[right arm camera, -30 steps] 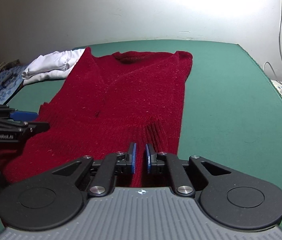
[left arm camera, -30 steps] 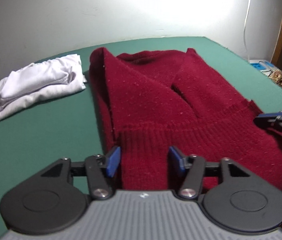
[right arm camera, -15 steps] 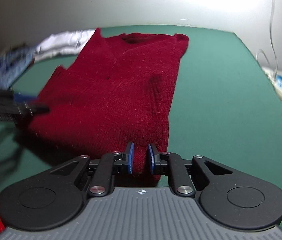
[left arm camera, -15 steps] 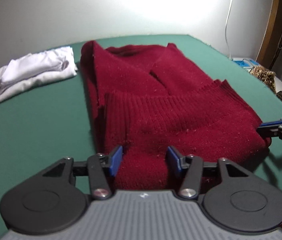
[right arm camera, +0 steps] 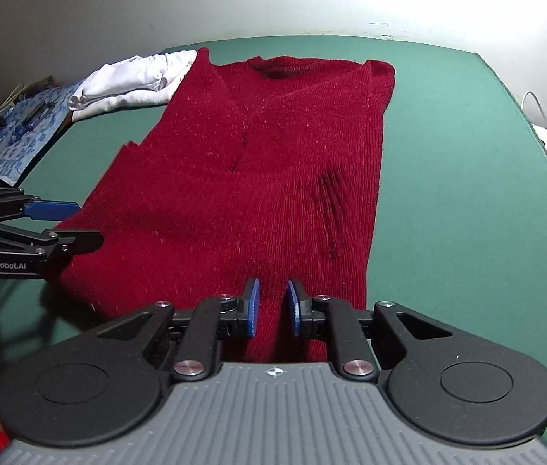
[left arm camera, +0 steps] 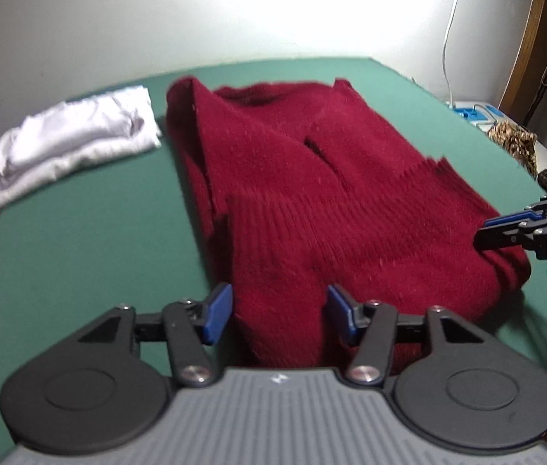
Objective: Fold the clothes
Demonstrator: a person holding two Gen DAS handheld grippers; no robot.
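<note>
Sweater (left arm camera: 343, 209) sleeves lie folded in; left gripper (left arm camera: 279, 316) gapes, right gripper (right arm camera: 273, 308) pinches its hem. Keep both corners level.

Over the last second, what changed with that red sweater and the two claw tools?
The red sweater's near hem has been lifted and carried forward, doubling the near part over itself. The left gripper, open around cloth, and the right gripper, nearly shut on the hem, kept the same hold. The white folded clothes and green table stayed put.
</note>
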